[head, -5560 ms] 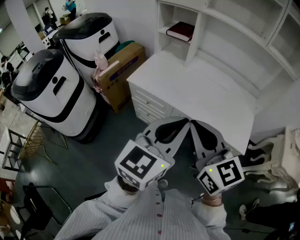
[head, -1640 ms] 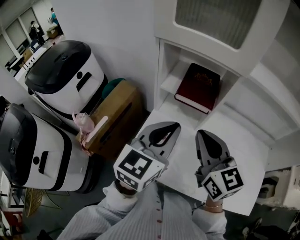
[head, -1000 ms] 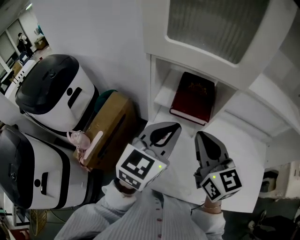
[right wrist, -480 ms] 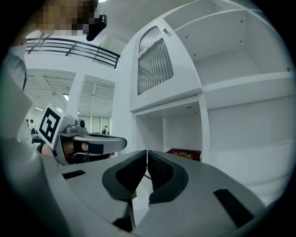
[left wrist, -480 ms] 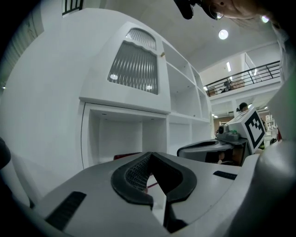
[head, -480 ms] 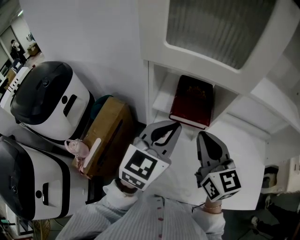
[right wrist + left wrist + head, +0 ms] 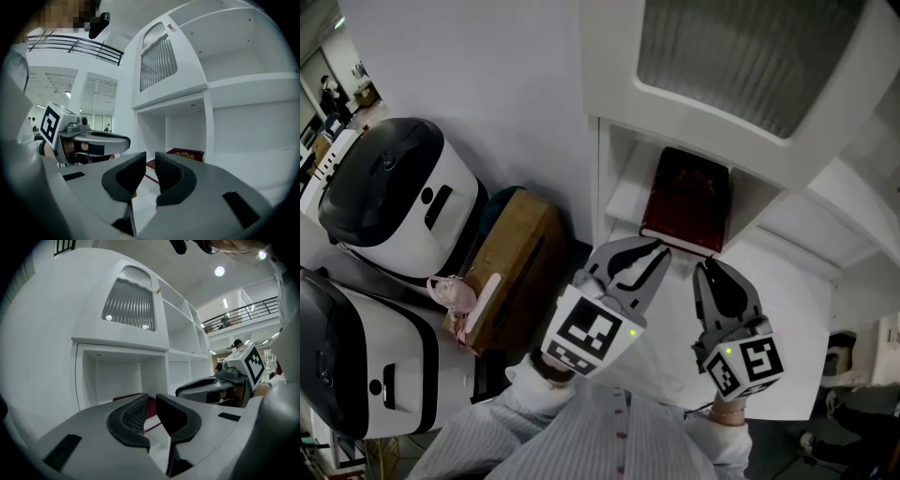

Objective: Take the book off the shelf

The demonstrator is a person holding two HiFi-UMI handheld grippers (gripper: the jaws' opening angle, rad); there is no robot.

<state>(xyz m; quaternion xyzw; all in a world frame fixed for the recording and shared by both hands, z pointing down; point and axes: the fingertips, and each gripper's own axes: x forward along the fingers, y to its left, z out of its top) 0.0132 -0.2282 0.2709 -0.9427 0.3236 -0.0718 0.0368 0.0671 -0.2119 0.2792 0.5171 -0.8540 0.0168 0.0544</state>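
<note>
A dark red book [image 7: 689, 199] lies flat in the small open cubby [image 7: 622, 183] of the white shelf unit; its red cover also shows in the left gripper view [image 7: 125, 396] and the right gripper view [image 7: 187, 153]. My left gripper [image 7: 661, 249] hovers just in front of the book's near left corner; its jaws stand nearly together, are just opening, and hold nothing [image 7: 152, 399]. My right gripper [image 7: 705, 267] is shut and empty beside it, just short of the book's near edge [image 7: 150, 158].
The white desk top [image 7: 783, 309] lies under both grippers. A ribbed cabinet door [image 7: 741, 56] overhangs the cubby. Left of the desk stand a cardboard box [image 7: 511, 262], a pink object [image 7: 455, 291] and two white-and-black machines [image 7: 389, 192].
Both grippers have come closer to the shelf, and the left one has edged forward to the book's near corner. The book has not moved.
</note>
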